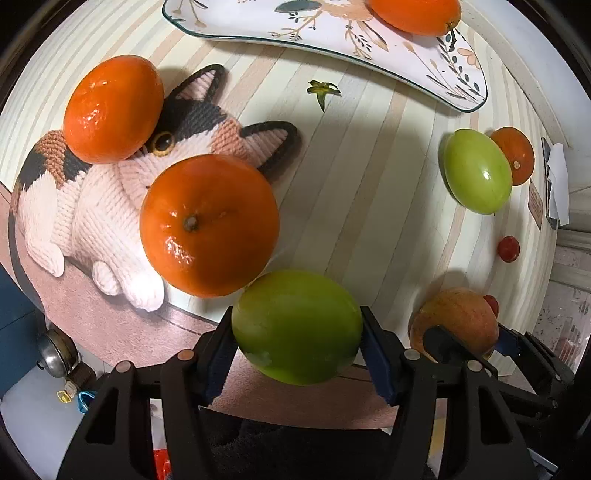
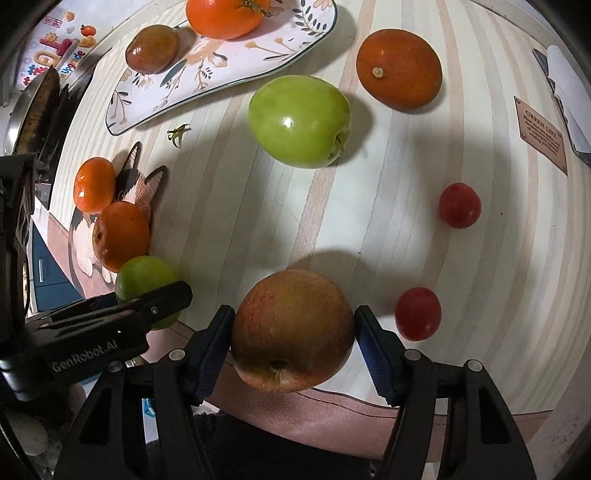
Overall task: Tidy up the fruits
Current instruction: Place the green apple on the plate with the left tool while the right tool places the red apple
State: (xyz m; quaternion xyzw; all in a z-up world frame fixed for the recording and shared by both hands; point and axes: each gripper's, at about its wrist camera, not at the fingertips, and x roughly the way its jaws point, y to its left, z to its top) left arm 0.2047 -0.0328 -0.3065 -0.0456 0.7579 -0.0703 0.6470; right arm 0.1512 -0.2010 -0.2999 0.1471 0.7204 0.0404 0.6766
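My left gripper (image 1: 297, 314) is shut on a green apple (image 1: 295, 332) at the near edge of the striped table (image 1: 369, 192); both blue pads press its sides. Beside it on the right, my right gripper (image 2: 294, 312) is shut on a red-yellow apple (image 2: 291, 332). A floral plate (image 2: 207, 74) at the far side holds an orange (image 2: 225, 16) and a small brownish fruit (image 2: 151, 48). Loose on the table lie a second green apple (image 2: 299, 120), a dark orange (image 2: 399, 70) and two small red fruits (image 2: 460, 205) (image 2: 417, 314).
Two oranges (image 1: 208, 225) (image 1: 112, 109) rest on a knitted cat mat (image 1: 92, 206) at the left, the nearer one touching the held green apple. A green calyx scrap (image 1: 323, 92) lies near the plate. A small sign (image 2: 543, 133) sits at the right edge.
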